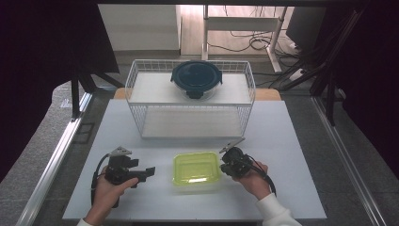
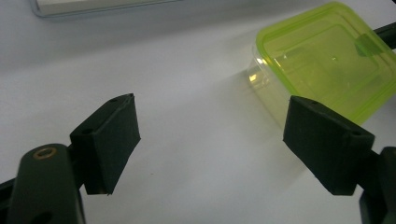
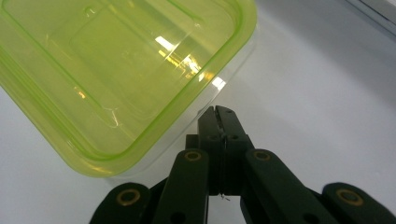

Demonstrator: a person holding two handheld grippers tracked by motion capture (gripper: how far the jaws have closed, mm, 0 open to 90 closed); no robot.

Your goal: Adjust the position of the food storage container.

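At frame centre, white tabletop (image 1: 291,141) held a lime-lidded clear plastic box (image 1: 196,167); left gripper (image 1: 151,171) gaped wide, right gripper (image 1: 223,165) pinched closed, empty; grey floor around.

One wire basket (image 1: 141,84), two lidded containers: green (image 1: 196,167), dark (image 1: 196,77).

The square clear plastic container with a glossy yellow-green lid (image 1: 196,167) gleams on the matt white table (image 1: 291,155), near the white wire basket (image 1: 190,96).
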